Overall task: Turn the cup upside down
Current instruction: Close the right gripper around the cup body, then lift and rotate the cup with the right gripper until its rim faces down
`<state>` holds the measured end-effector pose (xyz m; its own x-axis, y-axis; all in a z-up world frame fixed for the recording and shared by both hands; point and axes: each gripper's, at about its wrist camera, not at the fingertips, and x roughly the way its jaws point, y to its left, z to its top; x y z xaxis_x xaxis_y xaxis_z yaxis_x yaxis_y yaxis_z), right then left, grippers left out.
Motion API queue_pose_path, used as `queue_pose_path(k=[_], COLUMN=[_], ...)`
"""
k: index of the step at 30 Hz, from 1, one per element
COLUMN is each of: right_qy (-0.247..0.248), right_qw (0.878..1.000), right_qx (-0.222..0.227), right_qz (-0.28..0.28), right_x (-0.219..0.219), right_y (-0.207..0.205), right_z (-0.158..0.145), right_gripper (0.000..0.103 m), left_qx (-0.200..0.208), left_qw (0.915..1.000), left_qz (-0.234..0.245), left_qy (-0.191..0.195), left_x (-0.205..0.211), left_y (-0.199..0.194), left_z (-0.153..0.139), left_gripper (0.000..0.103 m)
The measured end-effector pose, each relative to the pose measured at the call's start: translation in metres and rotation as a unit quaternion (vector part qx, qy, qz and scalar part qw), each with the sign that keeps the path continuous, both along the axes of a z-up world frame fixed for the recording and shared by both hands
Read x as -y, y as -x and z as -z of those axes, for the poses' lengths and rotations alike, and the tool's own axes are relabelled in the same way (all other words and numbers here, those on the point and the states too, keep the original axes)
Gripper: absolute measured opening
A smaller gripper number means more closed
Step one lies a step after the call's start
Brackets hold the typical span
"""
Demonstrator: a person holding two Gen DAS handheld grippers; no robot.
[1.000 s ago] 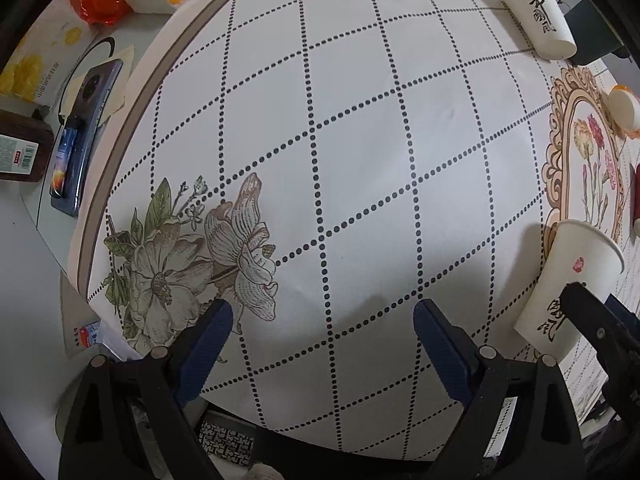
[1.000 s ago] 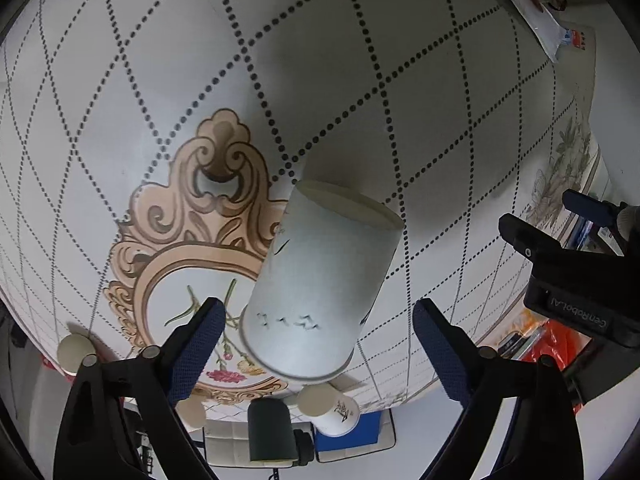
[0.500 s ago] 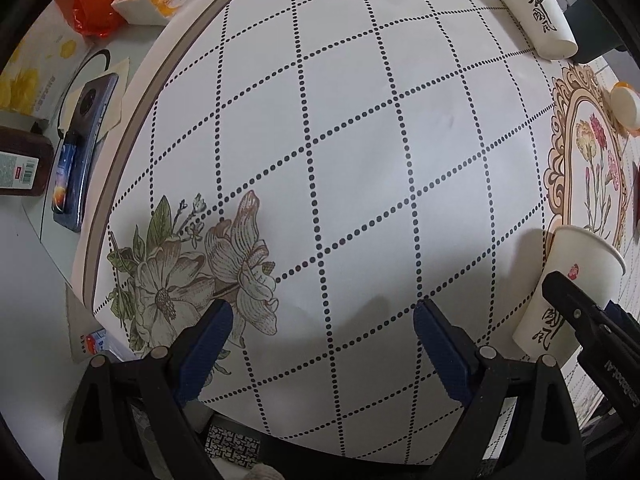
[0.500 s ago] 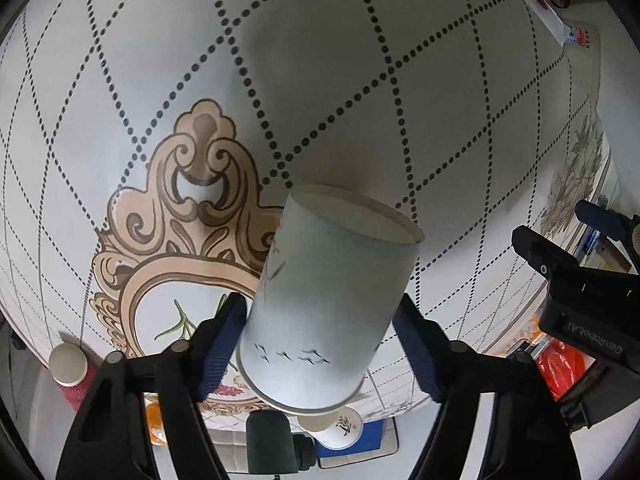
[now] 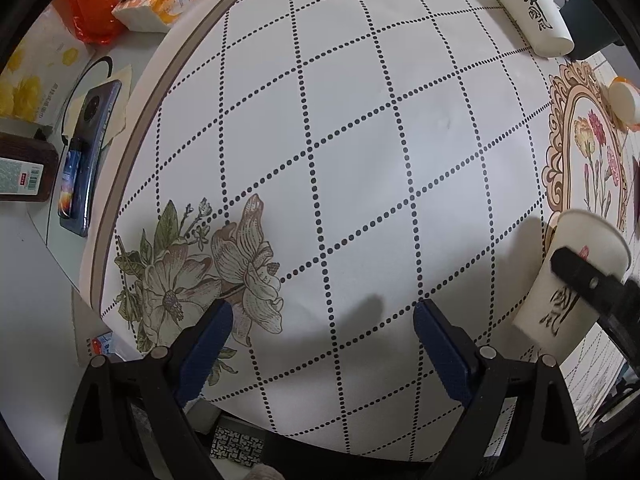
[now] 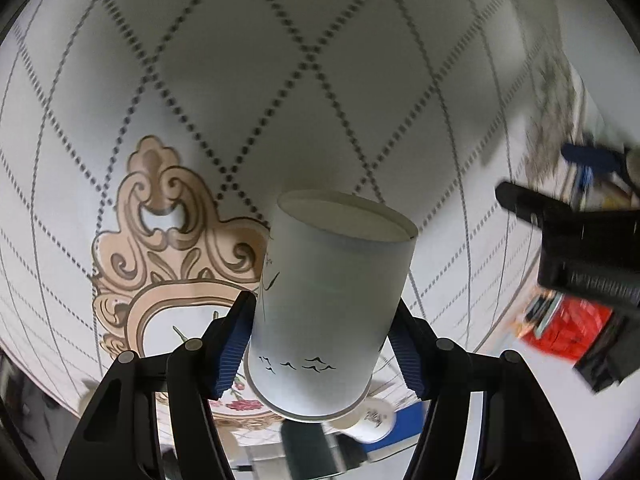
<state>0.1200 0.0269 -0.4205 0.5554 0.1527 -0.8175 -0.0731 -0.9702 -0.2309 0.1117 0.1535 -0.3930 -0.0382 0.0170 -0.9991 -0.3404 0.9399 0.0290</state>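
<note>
A white paper cup (image 6: pixel 328 304) with small black bird marks fills the middle of the right wrist view. My right gripper (image 6: pixel 324 340) is shut on its wall, one blue pad on each side. The cup's closed base points away from the camera toward the patterned tablecloth (image 6: pixel 280 80); whether it touches the cloth I cannot tell. The same cup (image 5: pixel 576 280) shows at the right edge of the left wrist view, with a black finger (image 5: pixel 588 280) of the right gripper across it. My left gripper (image 5: pixel 320 336) is open and empty above the cloth.
A second paper cup (image 5: pixel 532 12) lies on its side at the far right of the cloth. A phone (image 5: pixel 84 156), a brown bottle (image 5: pixel 24 172), a tissue pack (image 5: pixel 156 4) and a red bag (image 5: pixel 92 12) sit beyond the cloth's left edge.
My right gripper's pads have closed in from wide apart onto the cup's wall. The right wrist view is now blurred by motion. The left gripper has barely moved.
</note>
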Motion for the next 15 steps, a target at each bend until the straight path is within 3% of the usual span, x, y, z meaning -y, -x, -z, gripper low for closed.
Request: queue_pose_path(k=[4, 7, 10, 15], right_qy=[-0.024, -0.038, -0.050, -0.066], right_qw=[0.997, 0.985, 0.952, 0.899], right_qx=[0.001, -0.012, -0.037, -0.055], right_qz=[0.069, 0.167, 0.299, 0.430], right_x=[-0.019, -0.036, -0.062, -0.074], right_y=[-0.014, -0.030, -0.049, -0.088], right_z=[-0.005, -0.012, -0.027, -0.033], right_gripper=[0.067, 0.067, 0.067, 0.067], left_qx=[0.002, 0.004, 0.008, 0.014], left_qw=[1.0000, 0.9999, 0.9997, 0.9993], left_qz=[0.005, 0.010, 0.019, 0.031], left_qy=[-0.004, -0.008, -0.012, -0.016], left_x=[0.000, 0.003, 0.007, 0.013], left_y=[-0.004, -0.015, -0.022, -0.033], left_z=[-0.006, -0.012, -0.018, -0.026], left_gripper=[0.093, 0.093, 0.093, 0.093])
